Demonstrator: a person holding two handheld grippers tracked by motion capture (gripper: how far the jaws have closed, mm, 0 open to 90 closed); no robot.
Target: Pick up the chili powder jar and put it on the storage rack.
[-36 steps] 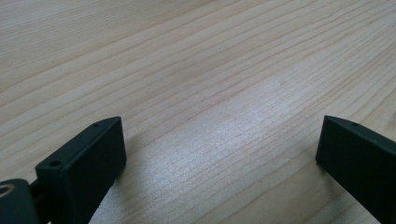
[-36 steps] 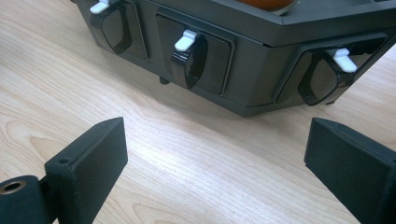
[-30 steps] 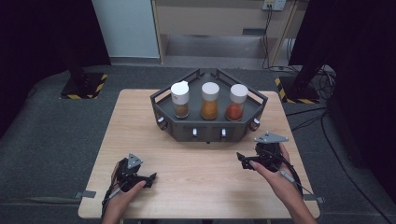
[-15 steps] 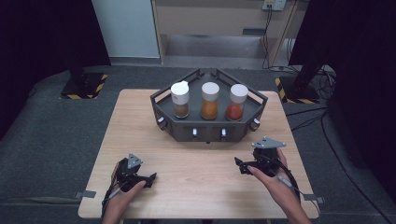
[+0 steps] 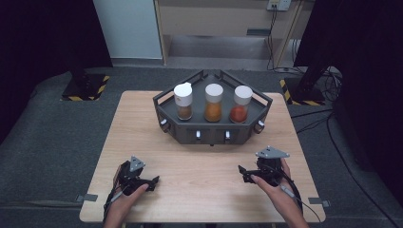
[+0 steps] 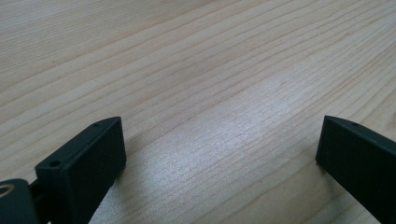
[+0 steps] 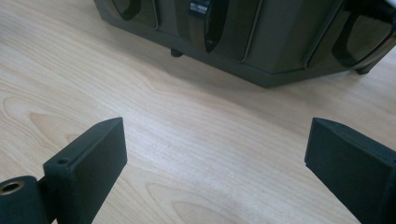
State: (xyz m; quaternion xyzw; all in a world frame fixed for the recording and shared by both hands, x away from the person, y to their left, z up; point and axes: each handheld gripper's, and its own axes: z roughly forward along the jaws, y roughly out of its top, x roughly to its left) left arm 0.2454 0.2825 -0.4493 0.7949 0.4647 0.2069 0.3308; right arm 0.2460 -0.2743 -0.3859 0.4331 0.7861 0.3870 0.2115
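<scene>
Left gripper (image 5: 153, 181): low over the near left part of the table (image 5: 142, 123), held in a hand (image 5: 124, 202); jaws spread wide, nothing between them but bare wood.

Right gripper (image 5: 243, 174): low over the near right part of the table, held in a hand (image 5: 278, 192); jaws spread wide, nothing between them.

Rack (image 5: 213, 130): dark, angular, standing ahead of both grippers at the far middle of the table, well apart from the left gripper and nearer the right one. In the right gripper view its front wall (image 7: 261, 42) rises just beyond the jaws.

Jars (image 5: 213, 102): three, white-lidded, upright in a row inside the rack; contents brownish, orange and red, running from the left gripper's side to the right gripper's.
</scene>
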